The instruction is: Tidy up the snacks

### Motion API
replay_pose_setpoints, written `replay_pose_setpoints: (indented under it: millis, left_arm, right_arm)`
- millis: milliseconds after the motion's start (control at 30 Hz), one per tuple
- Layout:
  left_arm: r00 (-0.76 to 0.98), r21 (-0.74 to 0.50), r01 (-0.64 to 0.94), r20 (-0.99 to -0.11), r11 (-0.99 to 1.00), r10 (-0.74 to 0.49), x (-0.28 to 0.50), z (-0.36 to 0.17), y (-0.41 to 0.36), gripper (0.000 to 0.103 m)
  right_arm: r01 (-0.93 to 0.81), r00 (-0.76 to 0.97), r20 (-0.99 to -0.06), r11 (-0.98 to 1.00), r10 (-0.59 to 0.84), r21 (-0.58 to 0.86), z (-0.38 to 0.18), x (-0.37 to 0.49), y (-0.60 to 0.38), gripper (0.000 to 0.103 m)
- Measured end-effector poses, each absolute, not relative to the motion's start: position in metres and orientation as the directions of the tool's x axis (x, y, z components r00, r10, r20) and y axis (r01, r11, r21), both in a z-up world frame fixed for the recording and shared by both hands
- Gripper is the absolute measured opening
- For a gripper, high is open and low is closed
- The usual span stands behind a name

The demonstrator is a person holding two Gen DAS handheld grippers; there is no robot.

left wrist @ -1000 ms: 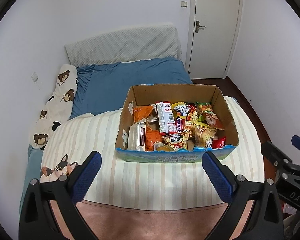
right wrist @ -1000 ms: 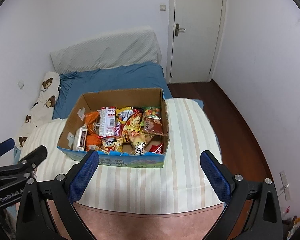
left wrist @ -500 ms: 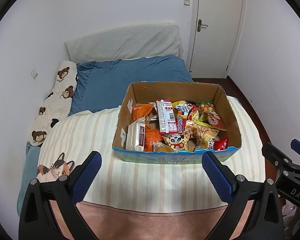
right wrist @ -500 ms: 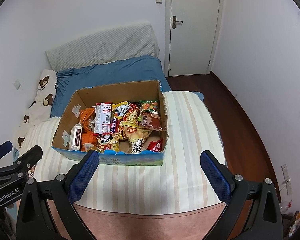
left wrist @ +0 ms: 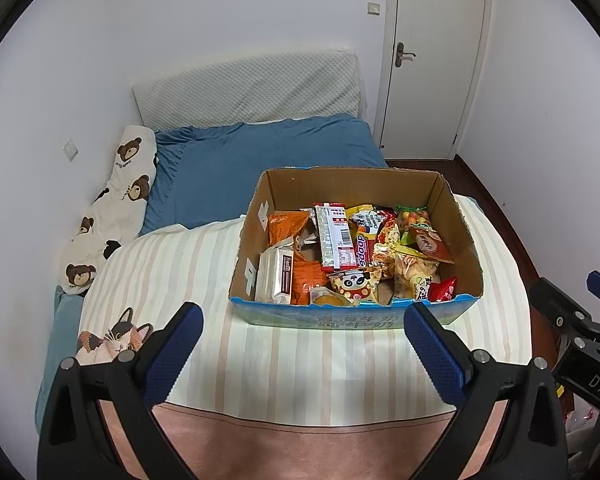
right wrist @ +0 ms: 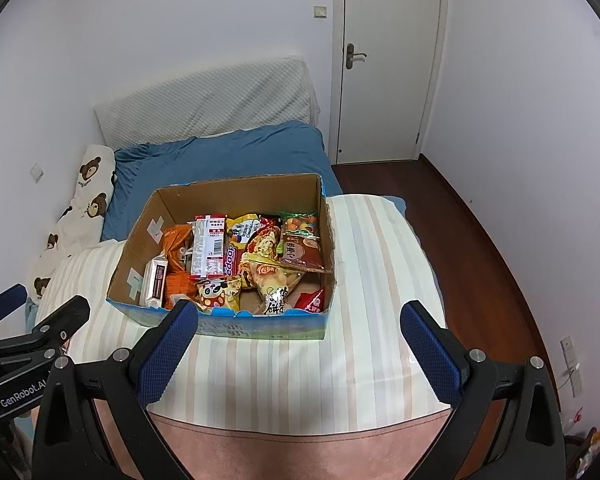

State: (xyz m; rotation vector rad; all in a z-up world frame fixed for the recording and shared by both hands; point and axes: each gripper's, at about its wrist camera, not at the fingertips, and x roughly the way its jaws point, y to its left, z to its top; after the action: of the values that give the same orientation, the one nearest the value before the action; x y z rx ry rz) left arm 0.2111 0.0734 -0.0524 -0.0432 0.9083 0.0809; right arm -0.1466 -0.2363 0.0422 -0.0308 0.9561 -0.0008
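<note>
An open cardboard box with a blue printed front stands on a striped blanket on the bed; it also shows in the right wrist view. It holds several snack packets: a silver bar pack, orange bags, a panda pack, a red packet. My left gripper is open and empty, hovering in front of the box. My right gripper is open and empty, just in front of the box's right half.
The striped blanket covers the near bed, with a cat print at the left. A blue sheet, a bear-print pillow and a white headboard cushion lie behind. A closed door and wooden floor are at the right.
Both grippers have moved forward toward the box, which now looks larger and closer. Both stay open and empty.
</note>
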Motion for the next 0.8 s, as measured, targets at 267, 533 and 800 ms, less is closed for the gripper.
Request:
replay_pose_setpoints:
  millis: [267, 533, 800]
  left_arm:
    - [0.620, 0.004, -0.087, -0.782, 0.996, 0.057, 0.208, -0.049, 0.072, 0.103]
    - [0.625, 0.006, -0.087, -0.779, 0.996, 0.059, 0.207, -0.046, 0.070, 0.103]
    - [0.631, 0.008, -0.086, -0.773, 0.996, 0.061, 0.205, -0.042, 0.068, 0.103]
  right_arm:
    - [-0.016, 0.585, -0.811, 1.000, -0.009, -0.023, 0.050, -0.147, -0.236, 0.103]
    - [-0.023, 0.594, -0.805, 1.000, -0.003, -0.020, 0.053, -0.148, -0.237, 0.103]
    - [-0.024, 0.595, -0.804, 1.000, 0.000, -0.018, 0.055, -0.147, -0.240, 0.103]
